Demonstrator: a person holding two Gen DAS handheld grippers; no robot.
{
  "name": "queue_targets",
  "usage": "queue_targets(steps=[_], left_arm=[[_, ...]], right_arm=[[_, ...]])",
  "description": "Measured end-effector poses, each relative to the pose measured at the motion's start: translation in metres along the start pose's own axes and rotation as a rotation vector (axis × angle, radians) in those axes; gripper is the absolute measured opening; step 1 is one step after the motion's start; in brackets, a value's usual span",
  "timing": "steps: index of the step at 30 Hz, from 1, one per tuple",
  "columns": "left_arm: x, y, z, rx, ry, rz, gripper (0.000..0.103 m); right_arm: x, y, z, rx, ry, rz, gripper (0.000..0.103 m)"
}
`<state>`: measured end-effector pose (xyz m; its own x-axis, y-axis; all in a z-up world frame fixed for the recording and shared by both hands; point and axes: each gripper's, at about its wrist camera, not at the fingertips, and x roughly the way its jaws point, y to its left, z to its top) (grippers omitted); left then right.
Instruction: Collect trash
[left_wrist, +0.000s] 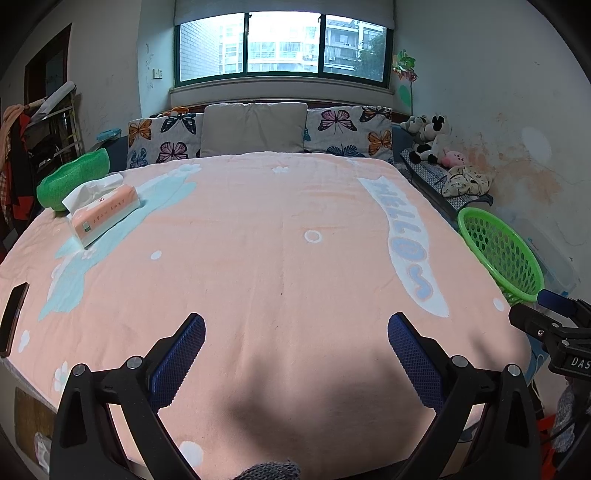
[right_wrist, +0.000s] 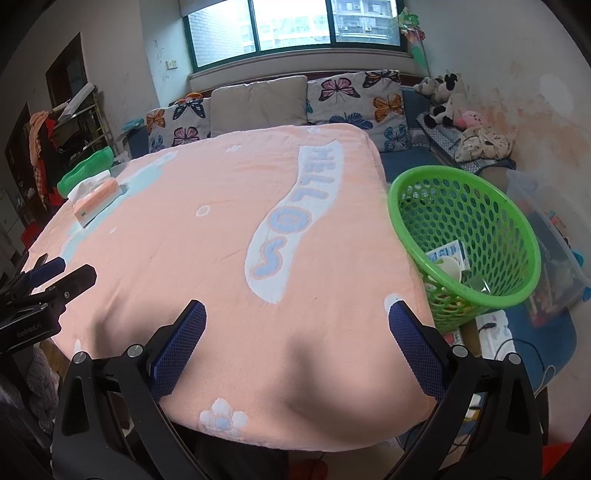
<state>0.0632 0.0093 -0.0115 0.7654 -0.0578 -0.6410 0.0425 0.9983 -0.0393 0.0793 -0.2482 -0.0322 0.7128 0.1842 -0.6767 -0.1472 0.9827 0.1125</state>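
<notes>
A green mesh basket (right_wrist: 509, 221) stands beside the bed's right edge; it also shows in the left wrist view (left_wrist: 495, 247). Inside it lie a small white and blue carton (right_wrist: 448, 254), a white cup (right_wrist: 448, 267) and other scraps. My left gripper (left_wrist: 295, 328) is open and empty above the near end of the pink bedspread (left_wrist: 277, 240). My right gripper (right_wrist: 297, 317) is open and empty above the bedspread's near right corner, left of the basket. Each gripper shows at the edge of the other's view.
A pink tissue pack (left_wrist: 105, 214) and a green bowl-shaped object (left_wrist: 74, 179) lie at the bed's far left. A dark phone (left_wrist: 13, 317) lies at the left edge. Pillows (left_wrist: 255, 129) line the headboard. Plush toys (left_wrist: 430, 138), a clear bin (right_wrist: 554, 251) and cables sit at right.
</notes>
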Motion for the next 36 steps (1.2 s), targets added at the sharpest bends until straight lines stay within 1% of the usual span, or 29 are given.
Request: queue_targets(steps=[36], left_arm=[[0.0047,0.0072,-0.0036,-0.003,0.006,0.016,0.096]], right_arm=[[0.0041,0.0018,-0.0004,-0.003,0.011,0.018,0.098]])
